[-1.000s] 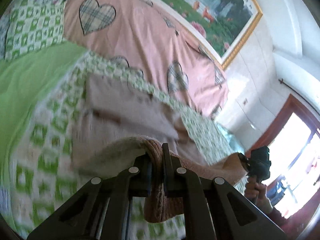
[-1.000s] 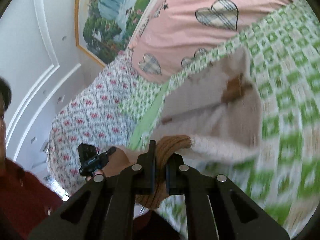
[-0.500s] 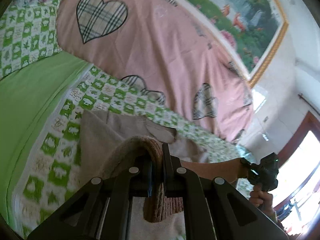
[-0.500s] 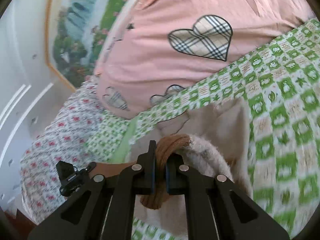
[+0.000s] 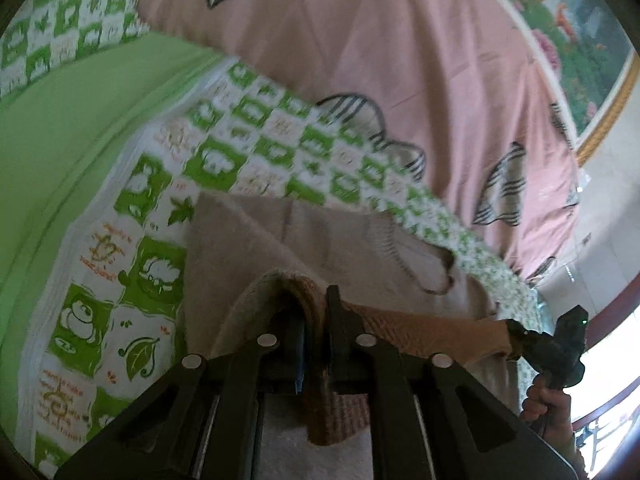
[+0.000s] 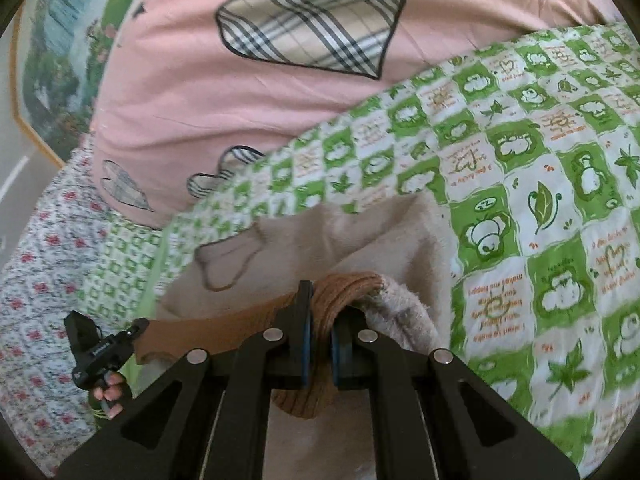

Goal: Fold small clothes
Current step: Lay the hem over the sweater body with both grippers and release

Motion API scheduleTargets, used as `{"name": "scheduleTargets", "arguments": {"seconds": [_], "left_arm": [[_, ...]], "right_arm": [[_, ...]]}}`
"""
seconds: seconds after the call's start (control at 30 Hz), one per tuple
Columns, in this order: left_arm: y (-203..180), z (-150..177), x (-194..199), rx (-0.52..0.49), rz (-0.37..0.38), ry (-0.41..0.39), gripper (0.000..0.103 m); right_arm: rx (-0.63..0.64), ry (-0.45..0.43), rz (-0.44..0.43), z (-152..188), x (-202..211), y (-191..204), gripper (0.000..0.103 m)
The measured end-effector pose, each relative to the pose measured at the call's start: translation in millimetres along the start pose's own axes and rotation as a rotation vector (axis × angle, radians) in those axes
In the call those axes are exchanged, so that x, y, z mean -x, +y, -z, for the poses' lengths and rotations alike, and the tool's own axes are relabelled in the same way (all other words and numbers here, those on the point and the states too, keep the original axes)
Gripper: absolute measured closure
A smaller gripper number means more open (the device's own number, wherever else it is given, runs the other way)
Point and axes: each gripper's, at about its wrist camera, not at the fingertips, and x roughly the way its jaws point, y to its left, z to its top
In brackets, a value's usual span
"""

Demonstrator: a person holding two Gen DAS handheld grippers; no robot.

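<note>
The small beige fleece garment lies on the green-and-white checked bedsheet of a bed, its brown ribbed hem lifted and stretched between the two tools. A second ago that hem hung well back from the far end of the garment, with most of the beige body spread out ahead; now it has been carried forward over the body, so the embroidered bone outline and the garment's far edge sit just beyond the fingertips in both wrist views. Judged from this, the hem-to-collar fold is nearly laid and the release is starting.

The left hand-held gripper has the ribbed hem between its fingers, and its jaws are opening; the cloth still looks pinched, so the let-go has only begun. The right hand-held gripper stays clenched on the other end of the same hem, with a loop of brown rib bulging above its pads.

Beyond the garment lies a pink quilt with plaid hearts, a plain green cloth to one side, and a framed landscape picture on the wall. The person's hand holding the right tool shows at the edge of the left view.
</note>
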Motion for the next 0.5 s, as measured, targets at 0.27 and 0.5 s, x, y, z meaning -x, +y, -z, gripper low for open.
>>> {"name": "scheduleTargets", "arguments": {"seconds": [0.27, 0.5], "left_arm": [[-27.7, 48.8, 42.0, -0.087, 0.082, 0.014, 0.055], [-94.9, 106.1, 10.9, -0.246, 0.191, 0.182, 0.051]], "right_arm": [[0.033, -0.116, 0.021, 23.0, 58.4, 10.3, 0.070], [0.312, 0.184, -0.108, 77.2, 21.4, 80.6, 0.070]]}}
